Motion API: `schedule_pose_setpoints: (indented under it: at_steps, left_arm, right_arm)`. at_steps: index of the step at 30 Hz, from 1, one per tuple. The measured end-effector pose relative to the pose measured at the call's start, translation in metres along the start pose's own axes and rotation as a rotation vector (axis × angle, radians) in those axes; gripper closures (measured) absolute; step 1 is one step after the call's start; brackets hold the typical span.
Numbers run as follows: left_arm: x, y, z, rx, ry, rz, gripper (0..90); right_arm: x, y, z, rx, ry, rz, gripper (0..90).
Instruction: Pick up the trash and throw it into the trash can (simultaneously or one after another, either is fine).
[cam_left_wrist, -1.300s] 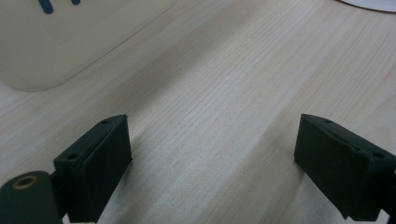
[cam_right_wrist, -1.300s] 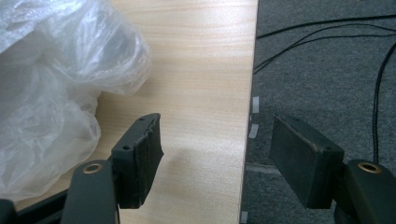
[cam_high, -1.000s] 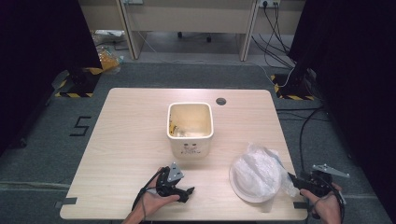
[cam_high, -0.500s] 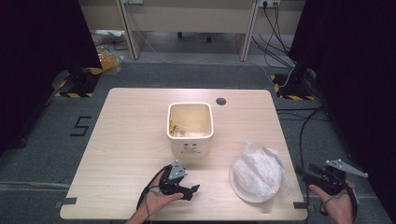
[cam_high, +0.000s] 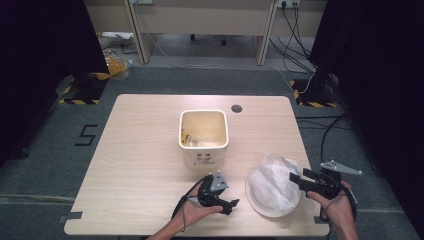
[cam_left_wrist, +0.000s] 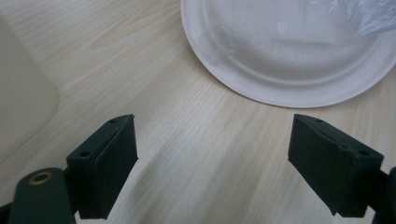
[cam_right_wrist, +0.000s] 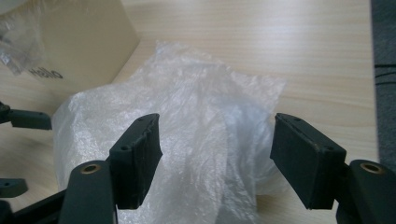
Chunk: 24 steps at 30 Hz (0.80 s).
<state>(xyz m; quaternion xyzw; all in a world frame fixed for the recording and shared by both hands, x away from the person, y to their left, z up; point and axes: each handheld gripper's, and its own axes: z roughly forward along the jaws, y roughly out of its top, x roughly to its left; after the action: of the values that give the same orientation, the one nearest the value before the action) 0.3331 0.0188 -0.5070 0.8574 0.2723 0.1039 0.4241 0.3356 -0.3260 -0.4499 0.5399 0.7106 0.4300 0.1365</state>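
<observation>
1. Left tongs (cam_high: 231, 205) low on surface (cam_high: 140, 150), jaws wide, nothing btwn, aimed at plate (cam_left_wrist: 261, 88).
2. Right tongs (cam_high: 294, 178) at plate's right edge, jaws wide, empty, facing crumpled plastic bag (cam_right_wrist: 187, 121).
3. Bag sits on plate, front-right of surface.
4. Cream bin (cam_high: 204, 137) mid-surface, just behind left tongs; contents unclear.

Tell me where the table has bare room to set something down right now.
The whole left side, from the cream bin to the table edge, is bare, as is the far strip around the round hole. It is crowded near-right: the plate under crumpled plastic, with the left tool and right tool flanking it.
</observation>
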Motion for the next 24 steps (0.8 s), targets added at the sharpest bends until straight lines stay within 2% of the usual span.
schedule_pose_setpoints:
  at_steps: [2,5,9,12,13,17,19,23,24]
  left_arm:
    - [-0.003,0.002,0.006,0.005,-0.015,-0.002,14.9]
    - [-0.006,0.004,0.011,0.004,-0.014,0.001,15.0]
    - [-0.011,0.008,0.021,0.006,-0.015,0.014,15.8]
    - [-0.012,0.007,0.022,0.016,-0.007,0.029,16.4]
    - [-0.011,0.005,0.021,0.021,-0.008,0.023,16.5]
    - [-0.006,-0.003,0.008,0.026,-0.015,0.013,16.7]
    - [-0.002,-0.007,-0.004,0.017,-0.023,-0.011,16.6]
    - [0.007,-0.018,-0.034,-0.001,0.003,-0.041,16.5]
    - [0.007,-0.018,-0.034,-0.001,0.003,-0.041,16.4]
  right_arm:
    - [-0.001,-0.002,0.006,0.014,0.010,0.016,32.8]
    - [-0.003,-0.004,0.011,0.027,0.023,0.034,32.5]
    - [-0.008,-0.008,0.021,0.046,0.073,0.081,31.2]
    - [-0.007,-0.010,0.024,0.059,0.100,0.090,32.8]
    - [-0.006,-0.011,0.025,0.065,0.107,0.091,33.2]
    - [0.002,-0.012,0.031,0.076,0.123,0.084,33.4]
    - [0.010,-0.012,0.033,0.079,0.130,0.079,33.7]
    - [0.030,-0.014,0.041,0.092,0.157,0.062,33.8]
    - [0.030,-0.014,0.041,0.092,0.157,0.062,33.8]
